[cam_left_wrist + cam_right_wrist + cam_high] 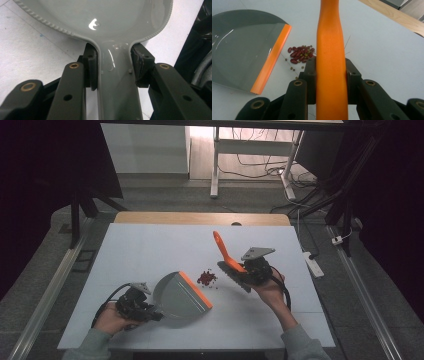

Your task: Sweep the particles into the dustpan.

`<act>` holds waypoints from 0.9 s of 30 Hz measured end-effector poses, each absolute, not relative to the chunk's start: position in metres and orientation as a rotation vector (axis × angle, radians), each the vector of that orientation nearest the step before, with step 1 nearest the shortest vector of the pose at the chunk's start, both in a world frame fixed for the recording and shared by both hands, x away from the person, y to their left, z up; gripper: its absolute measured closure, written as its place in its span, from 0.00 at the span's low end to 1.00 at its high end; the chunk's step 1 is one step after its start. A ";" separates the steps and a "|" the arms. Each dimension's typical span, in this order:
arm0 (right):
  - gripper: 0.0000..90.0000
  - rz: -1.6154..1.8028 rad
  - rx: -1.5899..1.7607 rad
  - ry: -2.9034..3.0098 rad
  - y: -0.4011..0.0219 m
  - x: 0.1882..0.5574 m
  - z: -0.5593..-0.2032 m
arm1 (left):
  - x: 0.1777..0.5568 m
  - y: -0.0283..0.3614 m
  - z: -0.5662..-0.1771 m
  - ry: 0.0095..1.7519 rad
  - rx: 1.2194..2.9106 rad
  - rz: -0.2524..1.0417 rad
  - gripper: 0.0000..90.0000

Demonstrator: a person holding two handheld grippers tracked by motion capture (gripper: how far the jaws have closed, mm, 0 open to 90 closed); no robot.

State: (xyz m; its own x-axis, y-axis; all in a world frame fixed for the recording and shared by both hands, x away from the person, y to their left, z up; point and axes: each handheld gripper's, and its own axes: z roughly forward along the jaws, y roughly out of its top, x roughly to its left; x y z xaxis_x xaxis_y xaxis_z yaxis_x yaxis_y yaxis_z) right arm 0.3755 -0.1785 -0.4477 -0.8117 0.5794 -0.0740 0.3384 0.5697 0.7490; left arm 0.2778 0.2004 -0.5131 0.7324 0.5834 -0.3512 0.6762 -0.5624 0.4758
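I've got the grey dustpan (176,295) in my left gripper (152,312), jaws clamped tight on either side of its narrow handle, so the pan can't twist when anything gets pushed into it. It sits low on the white table (150,250) with its orange lip (195,289) turned toward the little pile of red beans (206,278), a short gap between lip and pile: that's the ramp the beans need. In the right gripper view a few loose green bits lie scattered around the heap.

My right gripper (248,271) is squeezed shut on the orange handle of the brush (227,257), gripping it low, near the dark bristles, for control over the sweep. The handle tips up and away from me; the bristles hang near the table on the far side of the beans from the pan. So the beans sit between the two tools, exactly where I want them.

Left forearm lies low along the near edge, wrist flat behind the pan. Right forearm angles in from the near right corner, hand cupped under the gripper, lined up, I'd say, to drag the bristles toward that lip.
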 end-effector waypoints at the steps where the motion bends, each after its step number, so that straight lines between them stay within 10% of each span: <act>1: 0.78 1.093 0.753 2.494 -0.178 0.376 -0.448 | 0.278 0.200 -0.513 0.950 2.334 -0.205 0.68; 27: 0.78 1.014 0.779 2.519 -0.142 0.413 -0.449 | 0.277 0.200 -0.513 0.948 2.335 -0.200 0.68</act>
